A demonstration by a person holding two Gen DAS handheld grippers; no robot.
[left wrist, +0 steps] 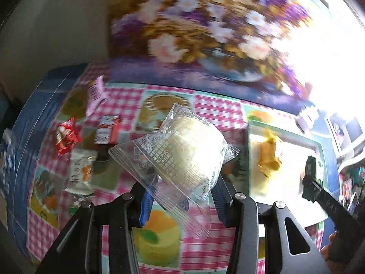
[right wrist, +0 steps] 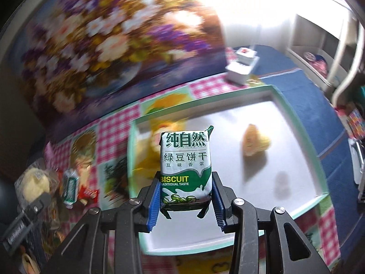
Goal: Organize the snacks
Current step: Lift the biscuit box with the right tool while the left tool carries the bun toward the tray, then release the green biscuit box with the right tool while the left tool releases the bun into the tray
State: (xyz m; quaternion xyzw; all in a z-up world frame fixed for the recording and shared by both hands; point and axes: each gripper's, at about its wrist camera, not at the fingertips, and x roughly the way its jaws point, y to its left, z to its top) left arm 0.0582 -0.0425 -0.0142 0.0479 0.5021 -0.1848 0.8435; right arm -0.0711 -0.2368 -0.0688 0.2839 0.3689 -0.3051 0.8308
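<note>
Between the right jaws, biscuit packet.

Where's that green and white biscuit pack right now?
The biscuit pack is clamped upright in the right gripper, held above the near left part of the white tray, with yellow snacks lying beyond it.

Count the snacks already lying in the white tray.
2. One yellow-wrapped snack lies mid-tray. A gold-wrapped snack sits by the left wall, partly behind the biscuit pack held in front, which may hide more.
</note>
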